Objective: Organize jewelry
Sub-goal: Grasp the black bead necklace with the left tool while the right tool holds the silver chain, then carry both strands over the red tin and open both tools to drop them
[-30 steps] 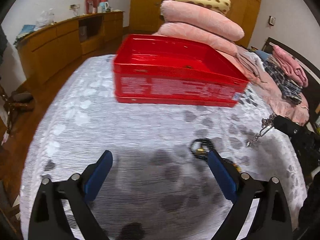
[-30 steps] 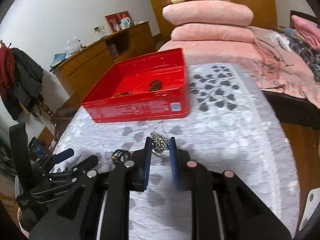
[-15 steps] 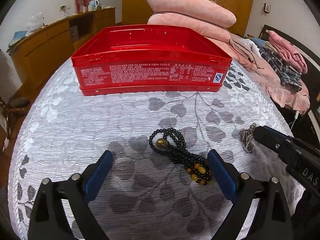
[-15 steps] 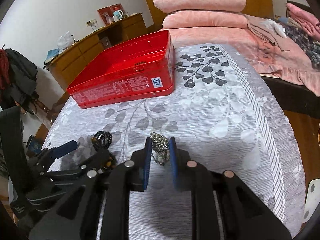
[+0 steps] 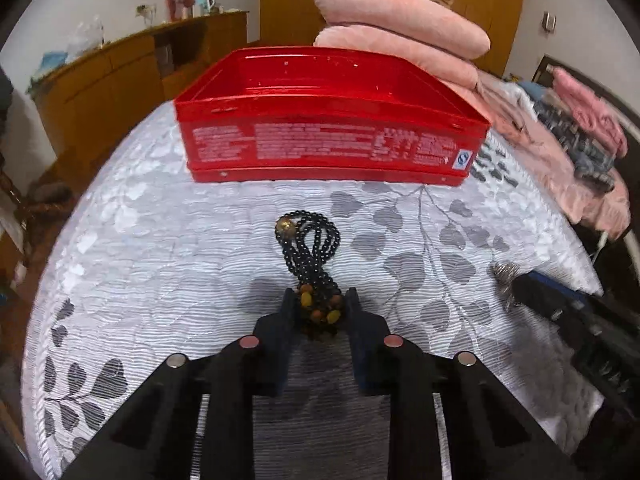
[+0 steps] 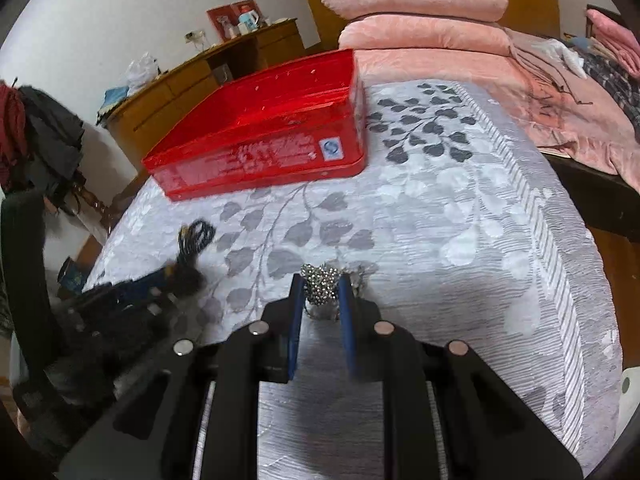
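A black bead necklace (image 5: 310,248) with amber beads at one end lies on the grey leaf-patterned cover. My left gripper (image 5: 319,306) is shut on its amber-bead end. The necklace also shows in the right wrist view (image 6: 194,238). My right gripper (image 6: 321,292) is shut on a silver bead chain (image 6: 320,286), low over the cover; the chain shows in the left wrist view (image 5: 503,274). An open red tin box (image 5: 328,120) stands beyond both grippers; it also shows in the right wrist view (image 6: 264,136). Its inside is hidden from here.
Stacked pink pillows (image 5: 400,20) lie behind the box. Pink bedding and clothes (image 6: 560,92) lie to the right. A wooden sideboard (image 5: 120,76) stands at the left wall. The cover's edge (image 6: 560,260) drops off on the right.
My left gripper has closed from wide open onto the amber end of the black necklace. My right gripper has come down close to the cover, still shut on the silver chain.
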Tool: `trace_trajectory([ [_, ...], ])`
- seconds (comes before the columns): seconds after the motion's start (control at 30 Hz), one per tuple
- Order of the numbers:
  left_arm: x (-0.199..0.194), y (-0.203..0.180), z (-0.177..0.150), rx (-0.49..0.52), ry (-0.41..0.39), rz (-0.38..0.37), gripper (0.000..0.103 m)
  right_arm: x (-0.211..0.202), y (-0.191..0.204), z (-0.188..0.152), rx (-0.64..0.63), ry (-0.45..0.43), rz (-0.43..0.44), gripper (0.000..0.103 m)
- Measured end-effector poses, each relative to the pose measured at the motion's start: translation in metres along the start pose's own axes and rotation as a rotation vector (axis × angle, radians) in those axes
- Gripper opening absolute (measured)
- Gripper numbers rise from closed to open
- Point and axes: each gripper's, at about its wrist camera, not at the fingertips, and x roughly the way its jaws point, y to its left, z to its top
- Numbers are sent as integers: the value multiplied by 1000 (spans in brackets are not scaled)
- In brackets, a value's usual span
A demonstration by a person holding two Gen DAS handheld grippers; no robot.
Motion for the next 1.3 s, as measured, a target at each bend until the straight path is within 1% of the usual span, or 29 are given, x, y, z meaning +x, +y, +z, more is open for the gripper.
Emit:
trace_trajectory([
  [0.03,-1,2,0,-1,0,-2,23,2,2,-1,-6,8,-4,21],
  [0.1,-3,4,-2,3,-1,-8,23,4,6,-3,-18,12,-16,29],
  [0.13,-3,4,-2,7,0,-9,24,3,6,-4,-20,11,-17,39],
  [0.17,-3,3,-2,15,2,-7,24,2,7,-4,-25,7,-35,45],
  [0.2,-3,2,-1,21,5,-11,26,1,8,-5,-28,2,-53,46],
  [0.23,-3,2,-1,21,7,-17,32,0,7,-5,-29,2,-60,46],
  [0.3,-2,0,0,26,6,-26,38,1,5,-6,-25,10,-73,46],
  [0.4,2,-7,2,48,-1,-4,39,8,1,-7,-20,31,-79,46],
  [0.43,3,-7,3,45,-2,-6,38,10,2,-6,-28,32,-85,43],
  [0.47,3,-6,3,41,-3,-8,36,10,4,-7,-34,32,-88,34],
  [0.5,4,-4,4,33,-4,-3,28,11,6,-6,-42,35,-97,31],
  [0.53,4,-3,4,23,-5,1,25,12,6,-6,-44,36,-105,25],
  [0.57,4,0,5,12,-6,-4,24,13,6,-6,-45,37,-110,19],
  [0.73,1,-1,3,21,-13,-4,21,10,9,-7,-55,28,-119,12],
  [0.93,-6,2,1,1,-25,-19,20,0,23,-7,-83,-4,-104,11],
  [1.07,-15,3,2,4,-52,-8,20,-7,30,-5,-94,-27,-95,11],
  [1.3,-29,3,17,13,-101,-3,19,-26,39,14,-109,-91,-75,11],
])
